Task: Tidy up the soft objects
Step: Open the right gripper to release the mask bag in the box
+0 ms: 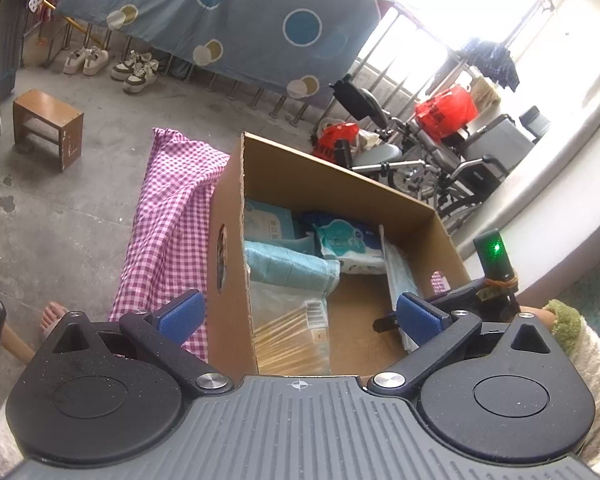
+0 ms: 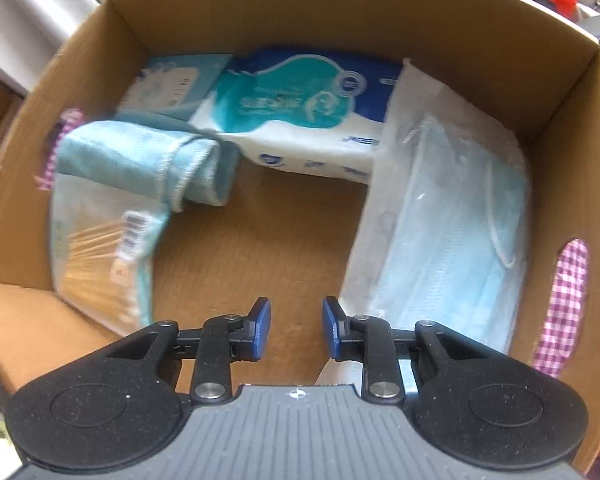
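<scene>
A cardboard box (image 1: 340,184) stands open on a pink-and-white checked cloth (image 1: 172,216) spread over the concrete floor, and it holds the soft goods. Along its far wall lie a pale blue tissue box (image 2: 172,84) and, beside it, a blue-and-white pack of tissues (image 2: 300,112). Against the left wall a rolled light-blue towel (image 2: 148,160) rests on top of a clear packet of cotton swabs (image 2: 100,256), whose barcode label faces up. A clear bag of blue face masks (image 2: 452,224) leans along the right wall. The middle of the box floor is bare cardboard. The right claw (image 2: 296,328) points steeply down into the box over that bare patch, its blue pads set a narrow gap apart with nothing between them; the right pad sits close to the lower edge of the mask bag, though whether they touch cannot be told. The left claw (image 1: 300,316) is spread wide and empty, held just outside the box so that its near corner falls between the two pads. A cream fleece sleeve with a green cuff (image 1: 568,320) shows at the right edge of the left wrist view, and a bare foot (image 1: 52,316) at the left. A wooden stool (image 1: 48,128), sneakers and a wheelchair (image 1: 440,160) stand farther off.
</scene>
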Available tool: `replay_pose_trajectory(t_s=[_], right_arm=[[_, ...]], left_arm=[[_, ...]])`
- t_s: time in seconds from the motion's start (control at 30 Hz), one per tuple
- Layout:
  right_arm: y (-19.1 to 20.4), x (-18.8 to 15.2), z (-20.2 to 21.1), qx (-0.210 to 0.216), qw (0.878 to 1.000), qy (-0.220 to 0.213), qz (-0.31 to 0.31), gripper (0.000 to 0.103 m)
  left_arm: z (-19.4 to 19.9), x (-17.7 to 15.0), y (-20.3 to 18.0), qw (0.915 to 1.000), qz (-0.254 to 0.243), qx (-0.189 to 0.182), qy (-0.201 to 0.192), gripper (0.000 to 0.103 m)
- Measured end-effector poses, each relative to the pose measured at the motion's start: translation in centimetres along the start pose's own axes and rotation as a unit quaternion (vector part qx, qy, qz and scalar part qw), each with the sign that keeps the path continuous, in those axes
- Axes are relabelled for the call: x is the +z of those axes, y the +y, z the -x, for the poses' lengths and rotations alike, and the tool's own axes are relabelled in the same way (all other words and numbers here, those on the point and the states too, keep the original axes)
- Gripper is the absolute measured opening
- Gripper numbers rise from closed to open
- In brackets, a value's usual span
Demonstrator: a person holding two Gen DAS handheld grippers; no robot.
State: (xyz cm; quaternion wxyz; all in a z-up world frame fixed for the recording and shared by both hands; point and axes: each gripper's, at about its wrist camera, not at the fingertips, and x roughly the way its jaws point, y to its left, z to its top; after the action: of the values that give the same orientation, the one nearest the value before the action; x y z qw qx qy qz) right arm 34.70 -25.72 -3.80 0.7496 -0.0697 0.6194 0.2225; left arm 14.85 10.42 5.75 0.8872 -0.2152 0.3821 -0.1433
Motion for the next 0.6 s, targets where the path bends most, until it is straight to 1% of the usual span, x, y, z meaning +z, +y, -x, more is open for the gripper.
replay_pose_trajectory(t_s=[0.03, 0.13, 0.2, 0.23, 0.27, 0.37, 0.47, 0.5, 0.53, 0.57, 0.6], right_arm=[[-0.7, 0.2, -0.2, -0.001, 1.0, -0.008, -0.018, 0.029], [-2.5, 1.2, 0.6, -0.022, 0.998, -0.037, -0.046, 0.029], [-3.2, 1.6, 0.7, -0.021, 0.997, -0.041, -0.058, 0.029], [-3.4, 1.7, 0.7, -0.032, 0.997, -0.044, -0.059, 0.025], [-3.4, 1.8, 0.6, -0.035, 0.997, -0.044, -0.058, 0.023], [-3.2, 1.6, 0.7, -0.01, 0.997, -0.048, -0.059, 0.025], [-2.3, 1.2, 2.6, 0.024, 0.996, -0.066, -0.054, 0.028], [-2.0, 1.1, 3.5, 0.031, 0.995, -0.077, -0.052, 0.03], [-1.7, 0.8, 4.7, 0.036, 0.994, -0.091, -0.05, 0.04], [-1.5, 0.7, 5.9, 0.038, 0.992, -0.105, -0.051, 0.054], [-1.3, 0.7, 7.2, 0.042, 0.99, -0.121, -0.053, 0.059]], left_arm=[[-0.1, -0.1, 0.1, 1.0, -0.001, 0.002, 0.002, 0.102], [-0.2, -0.5, -0.1, 0.9999, -0.007, 0.007, 0.006, 0.102], [-0.1, -0.5, -0.1, 0.9999, -0.012, 0.009, 0.005, 0.102], [-0.1, -0.5, -0.1, 0.9998, -0.015, 0.01, 0.003, 0.102], [-0.1, -0.5, -0.1, 0.9998, -0.017, 0.011, 0.001, 0.102], [-0.1, -0.4, -0.2, 0.9996, -0.023, 0.018, -0.002, 0.102], [0.1, -0.3, -0.5, 0.9996, -0.024, 0.013, -0.005, 0.102], [0.3, -0.3, -0.6, 0.9996, -0.025, 0.012, -0.008, 0.102], [0.5, -0.3, -0.8, 0.9995, -0.028, 0.009, -0.013, 0.102], [0.8, -0.4, -1.0, 0.9993, -0.031, 0.008, -0.018, 0.102], [1.0, -0.4, -1.1, 0.9992, -0.033, 0.007, -0.022, 0.102]])
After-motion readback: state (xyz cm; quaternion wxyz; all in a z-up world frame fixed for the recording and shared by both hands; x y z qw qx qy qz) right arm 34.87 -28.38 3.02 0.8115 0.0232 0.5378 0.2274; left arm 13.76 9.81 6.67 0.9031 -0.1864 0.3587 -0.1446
